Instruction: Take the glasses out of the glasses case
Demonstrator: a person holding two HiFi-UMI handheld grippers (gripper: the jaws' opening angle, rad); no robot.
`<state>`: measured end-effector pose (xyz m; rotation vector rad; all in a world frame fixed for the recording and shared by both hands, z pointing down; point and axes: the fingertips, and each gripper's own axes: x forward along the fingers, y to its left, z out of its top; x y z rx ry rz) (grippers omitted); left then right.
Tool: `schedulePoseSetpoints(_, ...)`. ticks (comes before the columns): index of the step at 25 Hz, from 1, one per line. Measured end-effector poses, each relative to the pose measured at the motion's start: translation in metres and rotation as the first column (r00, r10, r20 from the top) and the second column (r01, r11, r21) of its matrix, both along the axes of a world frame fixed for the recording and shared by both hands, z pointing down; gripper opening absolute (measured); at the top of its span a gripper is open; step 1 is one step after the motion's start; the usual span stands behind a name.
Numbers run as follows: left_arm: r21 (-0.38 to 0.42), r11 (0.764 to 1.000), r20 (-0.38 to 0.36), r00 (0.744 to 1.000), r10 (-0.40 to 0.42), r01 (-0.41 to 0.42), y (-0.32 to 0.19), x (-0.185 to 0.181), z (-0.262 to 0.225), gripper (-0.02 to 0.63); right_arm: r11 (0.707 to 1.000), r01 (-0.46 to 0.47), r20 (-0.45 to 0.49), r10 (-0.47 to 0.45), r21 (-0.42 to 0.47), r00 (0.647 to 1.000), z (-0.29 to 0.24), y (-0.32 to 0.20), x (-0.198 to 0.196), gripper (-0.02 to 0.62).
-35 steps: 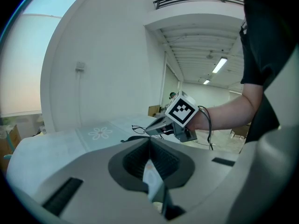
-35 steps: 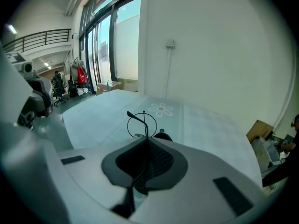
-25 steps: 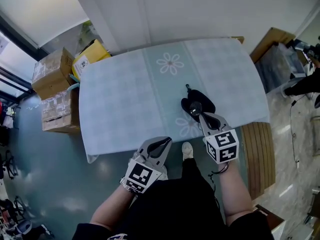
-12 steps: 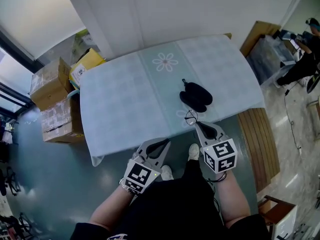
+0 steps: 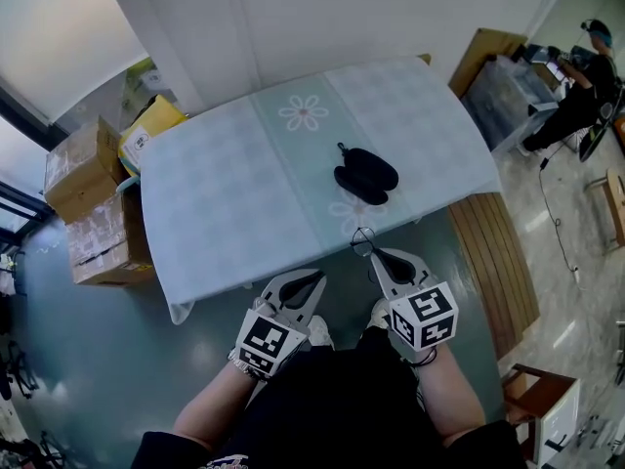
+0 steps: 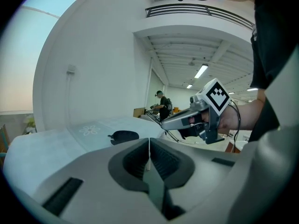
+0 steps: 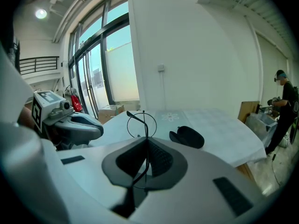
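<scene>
The right gripper [image 5: 376, 254] is clenched on the thin wire glasses [image 5: 362, 241]. One lens ring stands up past its tips, just off the near edge of the table [image 5: 225, 193]. The open black case [image 5: 366, 176] lies straight ahead, farther in. The left gripper [image 5: 311, 279], pressed together on nothing, is farther from both.

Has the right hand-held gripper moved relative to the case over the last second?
Yes. The right hand-held gripper, shut on the glasses, has pulled back from the case toward the person, past the table's near edge.
</scene>
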<state>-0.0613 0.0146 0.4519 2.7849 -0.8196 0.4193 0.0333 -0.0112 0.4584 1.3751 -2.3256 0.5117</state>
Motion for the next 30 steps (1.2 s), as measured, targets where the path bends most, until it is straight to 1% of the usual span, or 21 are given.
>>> schedulePoseSetpoints(9, 0.011, 1.000, 0.000, 1.000, 0.015, -0.015, 0.011, 0.015, -0.005, 0.031, 1.000, 0.002, 0.023, -0.002, 0.001, 1.000, -0.002, 0.032, 0.004, 0.025)
schedulePoseSetpoints(14, -0.012, 1.000, 0.001, 1.000, -0.001, 0.001, 0.015, 0.027, -0.002, 0.031, 1.000, 0.008, 0.066, -0.007, -0.014, 0.998, 0.000, 0.040, 0.013, 0.025)
schedulePoseSetpoints(19, -0.024, 0.999, 0.001, 1.000, -0.021, 0.021, 0.019, 0.044, -0.003, 0.031, 1.000, 0.023, 0.073, -0.022, -0.012, 0.997, -0.001, 0.045, 0.028, 0.025)
schedulePoseSetpoints(30, -0.017, 0.997, 0.006, 0.997, -0.074, 0.074, 0.029, 0.080, -0.010, 0.031, 0.996, 0.084, 0.085, -0.084, -0.006, 0.993, -0.007, 0.051, 0.060, 0.025)
